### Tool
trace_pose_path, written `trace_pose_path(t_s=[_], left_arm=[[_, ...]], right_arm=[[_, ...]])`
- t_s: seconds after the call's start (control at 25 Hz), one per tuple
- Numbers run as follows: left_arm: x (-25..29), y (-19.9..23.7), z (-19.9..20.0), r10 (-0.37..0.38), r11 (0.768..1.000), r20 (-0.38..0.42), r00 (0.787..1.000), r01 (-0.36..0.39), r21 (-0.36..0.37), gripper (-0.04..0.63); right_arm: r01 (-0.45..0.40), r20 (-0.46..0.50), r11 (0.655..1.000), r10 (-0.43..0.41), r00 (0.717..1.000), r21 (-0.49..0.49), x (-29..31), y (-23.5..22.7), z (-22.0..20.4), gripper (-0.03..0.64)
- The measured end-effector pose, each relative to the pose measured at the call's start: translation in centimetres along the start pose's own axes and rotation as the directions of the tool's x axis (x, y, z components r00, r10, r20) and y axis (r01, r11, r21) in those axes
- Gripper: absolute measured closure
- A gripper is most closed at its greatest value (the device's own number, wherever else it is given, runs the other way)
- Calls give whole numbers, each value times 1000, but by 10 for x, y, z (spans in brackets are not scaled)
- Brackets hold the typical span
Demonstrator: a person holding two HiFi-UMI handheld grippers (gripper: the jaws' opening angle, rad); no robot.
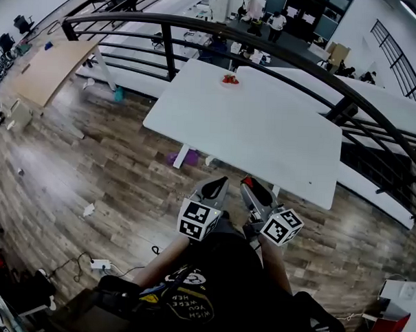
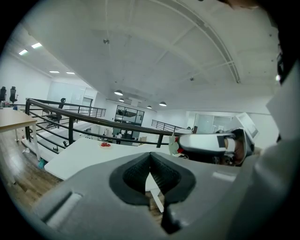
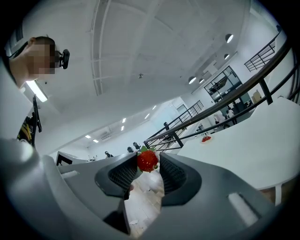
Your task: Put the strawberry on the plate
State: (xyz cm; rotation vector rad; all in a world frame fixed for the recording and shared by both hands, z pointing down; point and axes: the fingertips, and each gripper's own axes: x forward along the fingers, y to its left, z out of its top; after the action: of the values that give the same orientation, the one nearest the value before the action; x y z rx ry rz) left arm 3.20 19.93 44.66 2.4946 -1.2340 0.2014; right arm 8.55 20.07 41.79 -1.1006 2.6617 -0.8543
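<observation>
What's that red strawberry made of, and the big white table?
The strawberry looks shiny red with green leaves on top. Whether it is real fruit or plastic, I cannot tell. The table has a smooth, matte white top, probably laminate or painted board.

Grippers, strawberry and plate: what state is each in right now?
Left gripper: shut, nothing between its jaws.
Right gripper: shut on the strawberry.
Strawberry: held in the air, not yet on the plate.
Plate: at the far side of the table, something red on it.
</observation>
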Motion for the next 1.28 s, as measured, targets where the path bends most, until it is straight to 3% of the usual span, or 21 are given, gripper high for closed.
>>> trace_pose_path(t_s=[0.52,1.0,1.28], left_arm=[[90,26,45,67,998,16,998,-67,-2,591],[133,28,37,74,997,-40,996,-74,1,591],[138,68,56,52,999,-42,998,-53,-4,591]], right_arm=[[-48,39,999,49,998,-22,29,-72,76,466],[-52,37,998,51,998,18,36,-115,86,466],[-35,29,999,34,999,18,76,-112,92,466]])
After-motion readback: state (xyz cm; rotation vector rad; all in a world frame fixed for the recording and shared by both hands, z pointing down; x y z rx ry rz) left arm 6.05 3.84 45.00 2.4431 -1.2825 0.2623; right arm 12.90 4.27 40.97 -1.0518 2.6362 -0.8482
